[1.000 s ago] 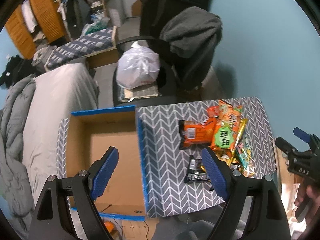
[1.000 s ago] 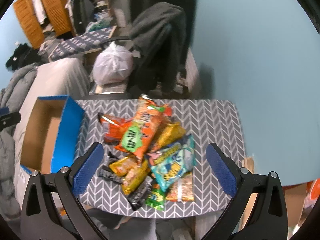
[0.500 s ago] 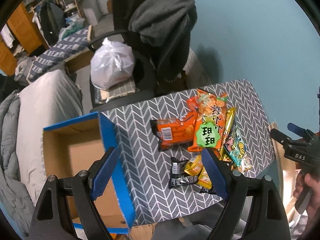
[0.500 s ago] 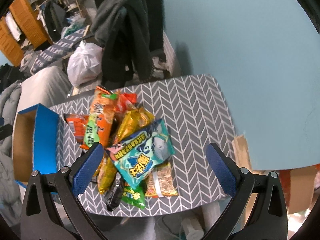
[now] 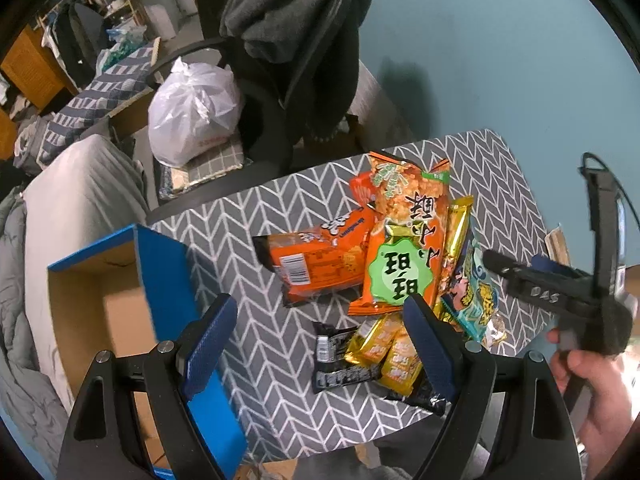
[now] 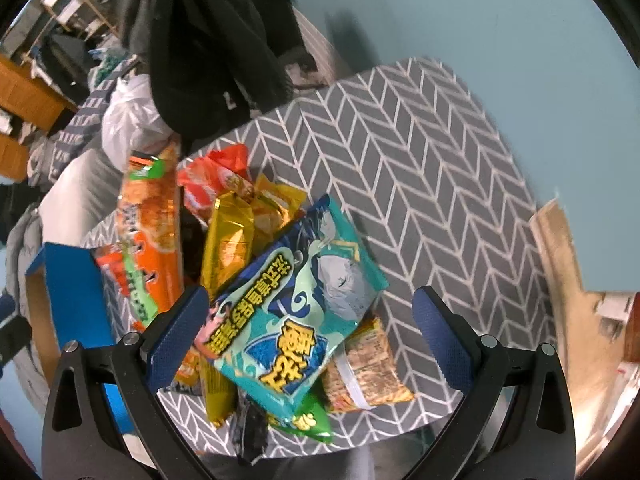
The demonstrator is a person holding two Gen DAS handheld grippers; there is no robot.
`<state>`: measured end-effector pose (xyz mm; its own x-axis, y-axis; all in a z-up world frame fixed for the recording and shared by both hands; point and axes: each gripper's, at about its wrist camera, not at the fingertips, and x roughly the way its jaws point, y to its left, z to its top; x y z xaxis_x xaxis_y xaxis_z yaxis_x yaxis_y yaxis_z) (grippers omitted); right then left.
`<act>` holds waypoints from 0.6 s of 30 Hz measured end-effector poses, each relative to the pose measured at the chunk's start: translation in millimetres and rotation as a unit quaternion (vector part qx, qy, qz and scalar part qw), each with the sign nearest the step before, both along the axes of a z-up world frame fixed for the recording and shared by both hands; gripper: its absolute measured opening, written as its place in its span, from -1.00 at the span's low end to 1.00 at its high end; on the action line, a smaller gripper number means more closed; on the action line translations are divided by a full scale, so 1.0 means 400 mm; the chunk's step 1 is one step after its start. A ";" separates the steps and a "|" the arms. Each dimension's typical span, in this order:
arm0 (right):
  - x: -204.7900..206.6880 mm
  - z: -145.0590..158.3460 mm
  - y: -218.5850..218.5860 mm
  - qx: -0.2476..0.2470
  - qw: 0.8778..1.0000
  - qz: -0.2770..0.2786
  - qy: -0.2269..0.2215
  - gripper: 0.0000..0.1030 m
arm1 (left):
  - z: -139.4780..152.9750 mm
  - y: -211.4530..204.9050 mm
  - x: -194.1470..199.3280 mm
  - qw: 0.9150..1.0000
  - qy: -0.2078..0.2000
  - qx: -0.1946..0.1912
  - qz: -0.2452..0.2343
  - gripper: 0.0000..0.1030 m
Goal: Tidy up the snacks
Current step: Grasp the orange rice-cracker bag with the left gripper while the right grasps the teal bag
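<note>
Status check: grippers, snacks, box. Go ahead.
Left gripper and right gripper open, empty. Snack pile on table, teal bag on top. Blue box empty, path clear.

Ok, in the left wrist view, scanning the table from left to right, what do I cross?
Blue cardboard box → orange packet with the barcode → tall orange packet with the green label → teal packet → right gripper, held by a hand off the table's right edge.
</note>
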<state>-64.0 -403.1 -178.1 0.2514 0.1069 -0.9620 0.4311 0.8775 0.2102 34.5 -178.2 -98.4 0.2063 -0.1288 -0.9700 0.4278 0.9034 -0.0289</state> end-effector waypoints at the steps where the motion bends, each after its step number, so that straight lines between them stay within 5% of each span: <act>1: 0.003 -0.010 0.001 -0.002 1.000 -0.002 0.006 0.96 | -0.006 -0.004 0.004 1.000 0.002 -0.002 0.000 0.68; 9: 0.003 -0.062 0.001 0.022 0.999 -0.026 0.031 0.96 | -0.052 -0.048 0.027 1.000 0.011 -0.004 -0.006 0.67; 18: -0.012 -0.104 0.008 -0.005 0.998 0.002 0.062 0.96 | -0.088 -0.083 0.043 0.999 0.023 0.008 -0.022 0.68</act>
